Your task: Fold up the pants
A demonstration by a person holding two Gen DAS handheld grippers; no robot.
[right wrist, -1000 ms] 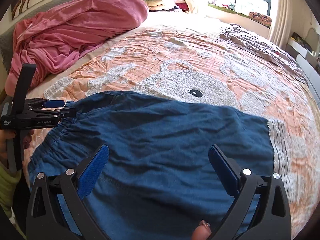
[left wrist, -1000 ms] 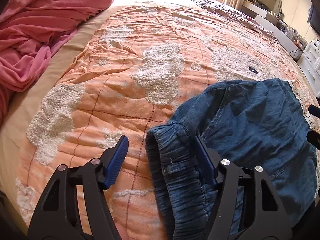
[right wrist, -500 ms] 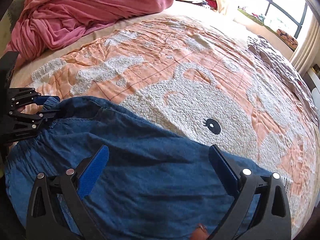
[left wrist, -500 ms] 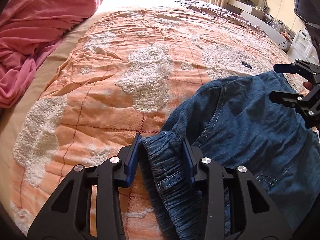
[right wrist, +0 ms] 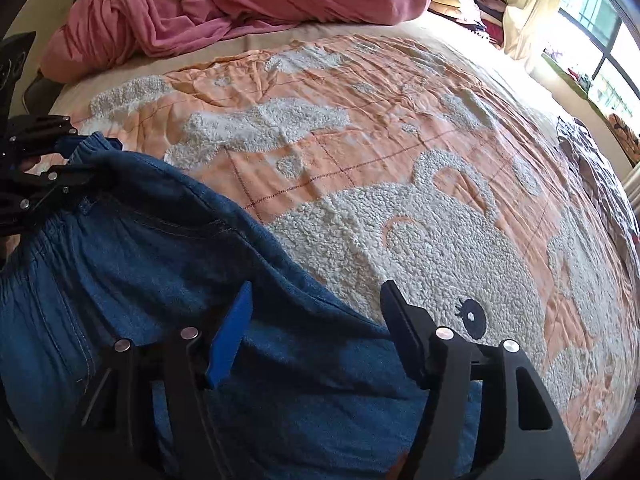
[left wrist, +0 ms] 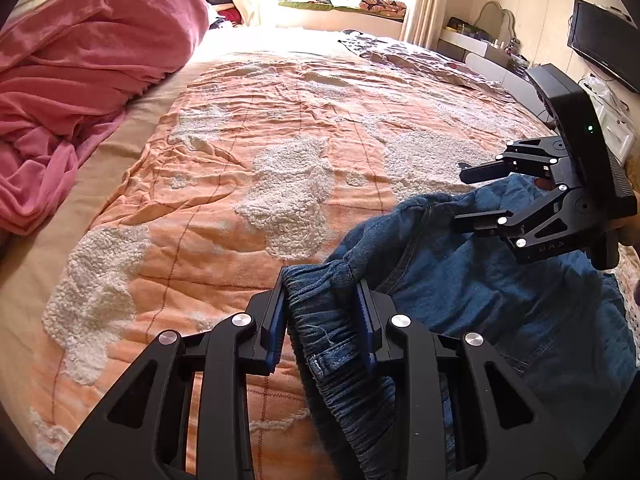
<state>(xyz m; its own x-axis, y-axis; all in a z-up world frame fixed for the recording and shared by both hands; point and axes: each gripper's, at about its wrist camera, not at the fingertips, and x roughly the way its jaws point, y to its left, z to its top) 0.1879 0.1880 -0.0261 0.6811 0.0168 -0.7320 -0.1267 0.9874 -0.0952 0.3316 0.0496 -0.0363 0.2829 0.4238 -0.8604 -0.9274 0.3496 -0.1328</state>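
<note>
Blue denim pants (left wrist: 500,292) lie on an orange bedspread with white fleecy animal shapes (left wrist: 280,128). My left gripper (left wrist: 322,304) is shut on the gathered elastic waistband (left wrist: 320,312) at the pants' near left corner. My right gripper (right wrist: 316,312) is open, its fingers straddling the far edge of the pants (right wrist: 200,280) just above the cloth. In the left wrist view the right gripper (left wrist: 480,192) hangs over the pants' far right part. In the right wrist view the left gripper (right wrist: 44,172) shows at the far left, closed on the waistband.
A crumpled pink blanket (left wrist: 80,92) is piled along the bed's left side. A patterned cloth (left wrist: 420,60) lies at the far right of the bed. Beyond are a window sill (left wrist: 340,4), a white dresser (left wrist: 612,120) and a wall television (left wrist: 604,44).
My left gripper has closed on the waistband and lifted it slightly. My right gripper has moved toward the pants' far edge and narrowed its opening, still open.
</note>
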